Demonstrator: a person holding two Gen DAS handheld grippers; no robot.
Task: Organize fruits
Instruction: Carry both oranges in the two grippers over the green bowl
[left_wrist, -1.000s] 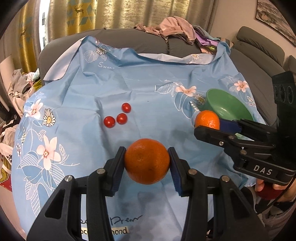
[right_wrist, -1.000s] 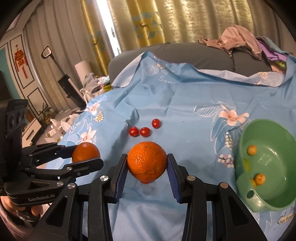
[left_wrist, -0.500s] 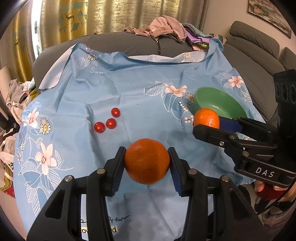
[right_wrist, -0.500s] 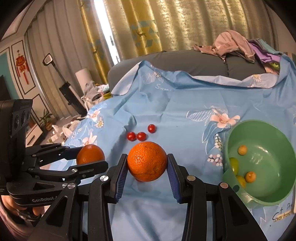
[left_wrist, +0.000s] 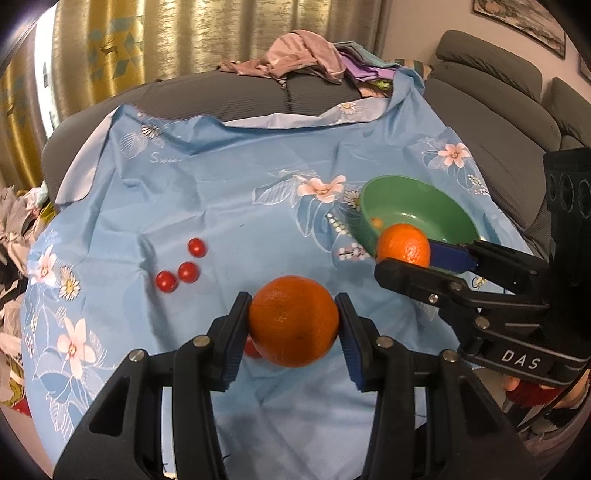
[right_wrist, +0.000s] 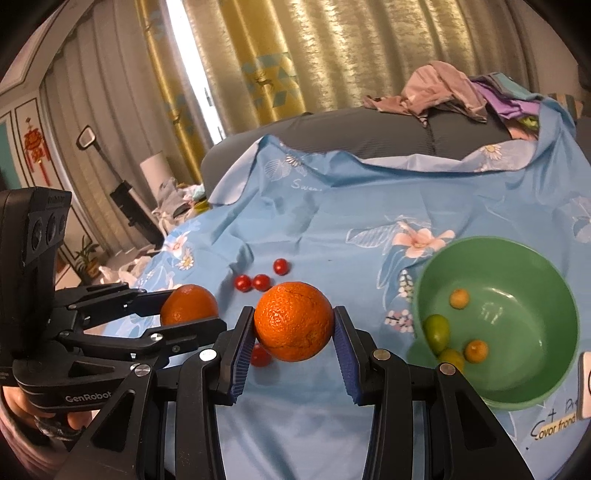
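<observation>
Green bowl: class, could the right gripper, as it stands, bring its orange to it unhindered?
Probably yes: the right gripper holds its orange beside the green bowl, with only bare cloth between.

Left gripper (left_wrist: 293, 328) and right gripper (right_wrist: 293, 328): jaws clamped, apparently tilted downward.

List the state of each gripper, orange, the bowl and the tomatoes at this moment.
left gripper: shut on left orange, lifted.
right gripper: shut on right orange, lifted.
green bowl: upright, holds four small fruits.
cherry tomatoes: loose on the blue cloth.
</observation>
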